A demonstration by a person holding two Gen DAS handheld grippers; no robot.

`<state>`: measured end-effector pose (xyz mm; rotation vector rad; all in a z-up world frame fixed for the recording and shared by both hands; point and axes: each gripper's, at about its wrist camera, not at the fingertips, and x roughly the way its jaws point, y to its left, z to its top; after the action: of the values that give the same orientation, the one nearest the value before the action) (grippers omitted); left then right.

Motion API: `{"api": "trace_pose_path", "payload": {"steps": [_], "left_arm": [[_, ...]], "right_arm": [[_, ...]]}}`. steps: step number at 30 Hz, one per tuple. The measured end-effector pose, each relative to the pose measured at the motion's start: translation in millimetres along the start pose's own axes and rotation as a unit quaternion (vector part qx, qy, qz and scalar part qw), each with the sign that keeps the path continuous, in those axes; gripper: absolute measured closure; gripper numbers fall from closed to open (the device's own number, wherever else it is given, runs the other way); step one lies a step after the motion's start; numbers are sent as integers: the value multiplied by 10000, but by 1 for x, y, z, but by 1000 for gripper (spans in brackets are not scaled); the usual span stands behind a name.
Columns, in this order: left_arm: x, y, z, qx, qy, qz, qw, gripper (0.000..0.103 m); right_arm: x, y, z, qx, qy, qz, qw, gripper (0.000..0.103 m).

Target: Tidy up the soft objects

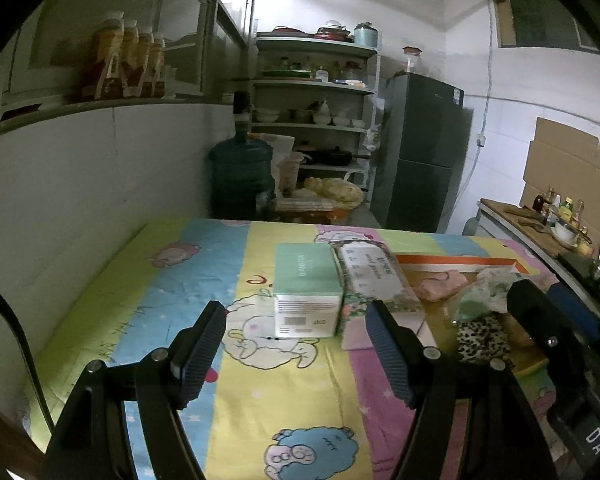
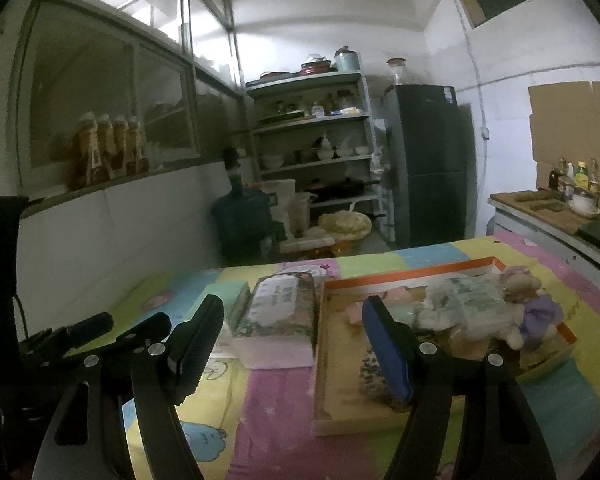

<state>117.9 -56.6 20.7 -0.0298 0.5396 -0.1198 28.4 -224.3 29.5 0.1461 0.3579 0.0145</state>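
Note:
A floral tissue pack (image 1: 374,276) (image 2: 278,310) lies beside a mint green box (image 1: 306,290) on the cartoon tablecloth (image 1: 260,392). An orange-rimmed tray (image 2: 412,276) (image 1: 460,261) holds a pink cloth (image 1: 438,286), a leopard-print item (image 1: 482,338) (image 2: 370,370), a green-white packet (image 2: 470,302) and a plush toy (image 2: 526,300). My left gripper (image 1: 296,354) is open and empty in front of the green box. My right gripper (image 2: 292,350) is open and empty over the tray's left edge; it also shows in the left wrist view (image 1: 548,332).
A wall runs along the table's left side. Behind the table stand a water jug (image 1: 240,178), a shelf rack (image 1: 316,120) with dishes and a dark fridge (image 1: 424,152). A counter (image 2: 552,216) with bottles is at the right.

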Motion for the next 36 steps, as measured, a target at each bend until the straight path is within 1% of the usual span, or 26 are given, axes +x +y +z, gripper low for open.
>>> {"api": "trace_pose_path", "payload": {"steps": [6,14,36], "left_arm": [[0,12,-2,-63,3,43,10000,31],[0,16,-3,-87,8,65,9999,31],[1,20,-3,-93,12,70,9999,31]], "right_arm": [[6,11,1,-68,39,31,10000,29],[10,20,0,-176,78,48,9998,29],[11,22,0,-179,88,55,9998,29]]}}
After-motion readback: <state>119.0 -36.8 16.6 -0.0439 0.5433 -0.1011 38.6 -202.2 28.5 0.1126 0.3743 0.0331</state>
